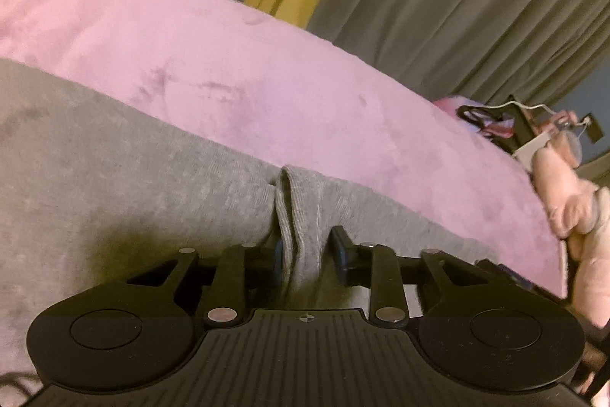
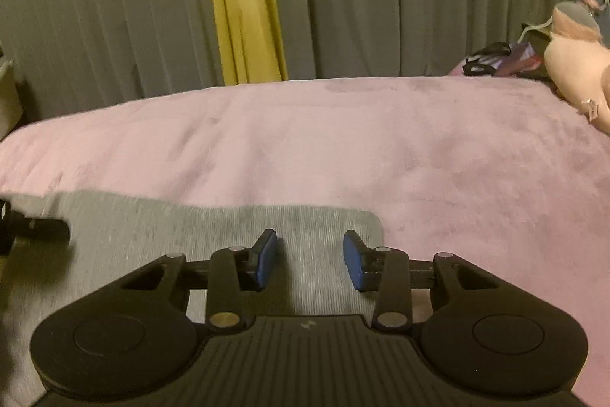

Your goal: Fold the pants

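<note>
Lying flat on the pink blanket [image 1: 236,71] of a bed, the gray pants [image 1: 114,159] fill the near left of both views, with a rounded corner [image 2: 371,218] ending just past the right gripper.

Left gripper [image 1: 307,250]: jaws partly open, a raised ridge of pants fabric [image 1: 291,208] standing between them. The left pad looks close against it, the right pad stands clear, so no real pinch as far as I can tell. Risk: lifting now drops the ridge, or closing bites only one layer and the fold comes out skewed.

Right gripper [image 2: 309,260]: jaws partly open, nothing between them, hovering over flat fabric near the corner. Risk: closing on flat cloth grabs nothing, or snags the plush blanket along with it.

Far right, a pink stuffed toy [image 2: 575,71] and clutter [image 2: 492,61] sit well apart from the pants; a wide swing might reach them.
</note>
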Motion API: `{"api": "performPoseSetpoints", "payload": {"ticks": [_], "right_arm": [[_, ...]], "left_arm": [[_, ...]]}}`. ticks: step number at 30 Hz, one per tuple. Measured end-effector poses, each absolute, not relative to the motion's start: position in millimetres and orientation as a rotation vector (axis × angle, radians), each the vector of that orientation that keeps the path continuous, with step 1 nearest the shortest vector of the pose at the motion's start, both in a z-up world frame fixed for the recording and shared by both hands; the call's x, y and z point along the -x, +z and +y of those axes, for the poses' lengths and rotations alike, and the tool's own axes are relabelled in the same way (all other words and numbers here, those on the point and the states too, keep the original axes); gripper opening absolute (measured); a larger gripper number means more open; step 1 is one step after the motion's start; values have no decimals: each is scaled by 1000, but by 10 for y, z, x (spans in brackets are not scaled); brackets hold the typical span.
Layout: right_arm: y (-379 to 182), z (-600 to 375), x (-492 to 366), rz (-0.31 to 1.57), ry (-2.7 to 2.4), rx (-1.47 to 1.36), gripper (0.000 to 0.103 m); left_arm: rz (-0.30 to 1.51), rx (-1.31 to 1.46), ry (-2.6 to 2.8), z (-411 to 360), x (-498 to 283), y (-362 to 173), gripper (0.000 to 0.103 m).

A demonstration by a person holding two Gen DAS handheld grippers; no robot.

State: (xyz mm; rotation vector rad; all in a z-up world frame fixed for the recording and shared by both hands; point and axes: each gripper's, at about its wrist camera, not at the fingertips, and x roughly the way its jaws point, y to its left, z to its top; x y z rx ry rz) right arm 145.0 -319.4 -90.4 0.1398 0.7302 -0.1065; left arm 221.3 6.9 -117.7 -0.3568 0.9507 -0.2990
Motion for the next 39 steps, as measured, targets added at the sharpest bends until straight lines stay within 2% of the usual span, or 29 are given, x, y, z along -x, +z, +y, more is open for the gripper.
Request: {"api": "performPoseSetpoints", "payload": {"ticks": [4, 12, 14, 16, 21, 24, 27, 29, 34, 39], "right_arm": [[-950, -3123, -1252, 752, -81, -102, 40], [-1067, -2944, -294, 797, -52, -3, 42], [-998, -2949, -201, 810, -64, -46, 42], [-948, -2953, -157, 809, -61, -92, 48], [-1065, -2875, -161, 836, -70, -68, 50], [-1119, -2911, -195, 831, -81, -107, 56], [-1174, -2898, -211, 800, -90, -112, 67], [-1202, -2891, -215, 781, -95, -122, 80], [-1258, -2869, -238, 769, -124, -116, 99], [-1332, -3110, -281, 796, -130, -306, 99]], "left_arm": [[946, 313, -265, 163, -2089, -1124, 51], [953, 246, -203, 370, -1760, -1062, 62], [939, 222, -186, 383, -1685, -1026, 73], [933, 234, -178, 413, -1615, -998, 76], [942, 300, -157, 558, -1482, -1007, 83], [946, 330, -119, 724, -1437, -1056, 89], [922, 415, -86, 1026, -1360, -1079, 92], [877, 488, -36, 1289, -1280, -1073, 95], [706, 704, 137, 2187, -1023, -1014, 95], [637, 905, 229, 2936, -884, -1132, 94]]}}
